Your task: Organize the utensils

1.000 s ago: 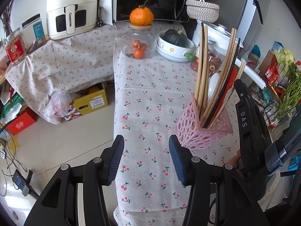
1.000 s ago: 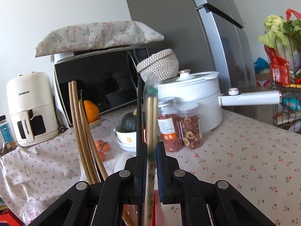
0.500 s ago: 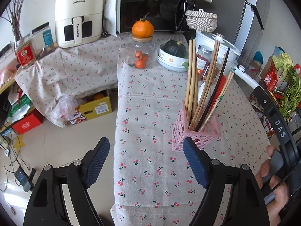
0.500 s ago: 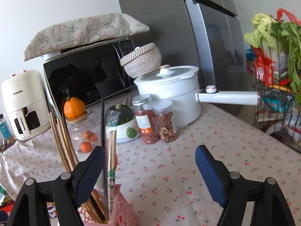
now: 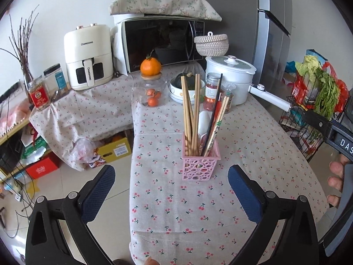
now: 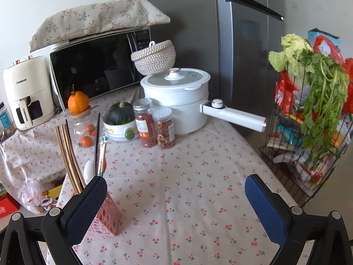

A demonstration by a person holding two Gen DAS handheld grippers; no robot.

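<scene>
Left gripper: jaws opening, blue pads spread wide, nothing between them. It hangs above the near part of the cherry-print tablecloth and grips nothing.

Right gripper: jaws opening, pads wide apart, nothing between them. Its left pad stands in front of the upper edge of the holder in the right wrist view; whether they touch cannot be told. A hand on the right gripper's grip shows at the right edge of the left wrist view.

Pink perforated holder: square, upright, standing on the tablecloth just beyond the left gripper and between its two pads in that view.

Contents of the holder:
- Wooden chopsticks: long axis near vertical, tips up, fanned slightly apart at the top.
- Black chopstick: leaning up and to the right.
- Wrapped chopsticks: leaning up and to the right, beside the black one.
- White spoon: bowl upward, behind the sticks.

Behind the holder, well apart from it: a clear jar topped by an orange, a bowl with a green squash, two spice jars, a white pot, a microwave and an air fryer.
</scene>
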